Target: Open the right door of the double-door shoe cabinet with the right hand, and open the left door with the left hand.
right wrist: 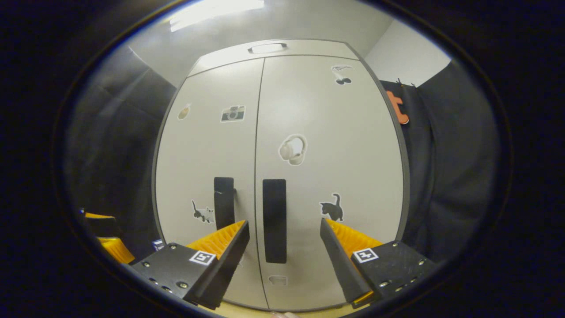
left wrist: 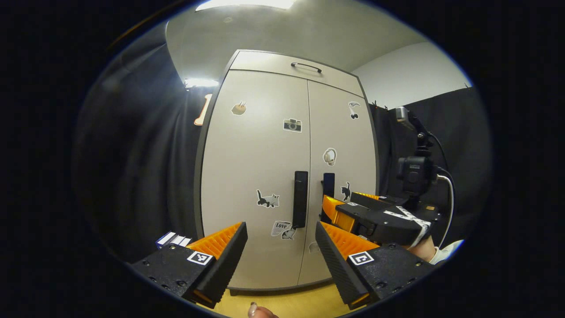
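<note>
Doors [right wrist: 326, 132] look rigid, hinged — grasp right handle [right wrist: 274, 220], left handle [left wrist: 300, 198]; right gripper [right wrist: 282, 247] and left gripper [left wrist: 280, 249] gape, unclamped.

left gripper [left wrist: 281, 238]: jaws apart | right gripper [right wrist: 284, 236]: jaws apart

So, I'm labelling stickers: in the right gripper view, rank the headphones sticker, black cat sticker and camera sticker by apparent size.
1. White headphones sticker
2. Black cat sticker and grey camera sticker look alike; fisheye distortion leaves their order unsure.

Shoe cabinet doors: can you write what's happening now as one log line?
shoe cabinet: both doors shut | right gripper: open, lined up with right door handle | left gripper: open, facing left door handle
</note>
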`<state>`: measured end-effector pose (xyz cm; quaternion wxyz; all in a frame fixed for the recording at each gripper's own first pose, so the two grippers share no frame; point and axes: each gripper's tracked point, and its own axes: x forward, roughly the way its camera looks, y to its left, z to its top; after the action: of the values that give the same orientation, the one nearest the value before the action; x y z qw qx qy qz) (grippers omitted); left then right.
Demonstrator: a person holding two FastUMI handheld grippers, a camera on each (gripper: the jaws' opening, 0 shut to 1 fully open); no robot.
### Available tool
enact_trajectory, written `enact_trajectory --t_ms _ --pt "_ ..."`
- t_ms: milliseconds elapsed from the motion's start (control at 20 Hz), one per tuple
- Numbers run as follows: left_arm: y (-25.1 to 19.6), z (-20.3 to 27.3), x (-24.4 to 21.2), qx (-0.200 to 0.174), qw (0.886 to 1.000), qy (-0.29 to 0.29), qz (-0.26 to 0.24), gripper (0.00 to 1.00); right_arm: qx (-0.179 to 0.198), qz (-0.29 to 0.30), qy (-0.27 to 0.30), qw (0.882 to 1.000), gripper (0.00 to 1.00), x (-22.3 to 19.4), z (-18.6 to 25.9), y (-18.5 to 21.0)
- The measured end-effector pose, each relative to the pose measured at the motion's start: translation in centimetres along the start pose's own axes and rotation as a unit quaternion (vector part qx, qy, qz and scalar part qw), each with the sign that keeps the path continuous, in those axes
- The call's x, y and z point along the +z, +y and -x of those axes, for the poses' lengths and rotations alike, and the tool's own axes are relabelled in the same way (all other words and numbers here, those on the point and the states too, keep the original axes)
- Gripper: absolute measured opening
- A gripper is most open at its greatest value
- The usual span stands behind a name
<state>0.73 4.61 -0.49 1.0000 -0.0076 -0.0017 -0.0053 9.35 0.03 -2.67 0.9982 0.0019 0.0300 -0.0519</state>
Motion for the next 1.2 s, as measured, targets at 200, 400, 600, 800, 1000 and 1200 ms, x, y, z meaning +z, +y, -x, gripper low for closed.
enact_trajectory --t_ms 200,400,600,800,1000,1200 --pt "-0.1 0.0 -0.5 -0.022 1.000 0.006 -0.001 0.96 -0.011 -0.008 0.002 1.000 0.97 -0.4 -1.0 0.2" --pt "0.6 -0.2 -0.8 -0.022 1.000 0.008 -0.003 0.96 -0.033 -0.006 -0.007 0.999 0.94 -0.2 -1.8 -0.4" --pt "1.3 -0.3 -1.3 -0.022 1.000 0.014 0.006 0.96 -0.044 -0.006 -0.004 0.999 0.66 -0.5 -2.0 -0.3" --pt "1.9 -0.5 -1.2 -0.021 1.000 0.011 0.009 0.96 -0.055 -0.010 0.007 0.998 0.52 -1.1 -2.2 -0.1" --pt "2.5 -0.6 -1.4 -0.020 1.000 0.010 0.015 0.96 -0.060 0.008 0.006 0.998 0.32 -1.1 -2.4 0.0" --pt "3.2 -0.7 -1.6 -0.018 1.000 0.011 0.022 0.96 -0.054 0.009 0.005 0.998 0.32 -1.2 -2.4 0.1"
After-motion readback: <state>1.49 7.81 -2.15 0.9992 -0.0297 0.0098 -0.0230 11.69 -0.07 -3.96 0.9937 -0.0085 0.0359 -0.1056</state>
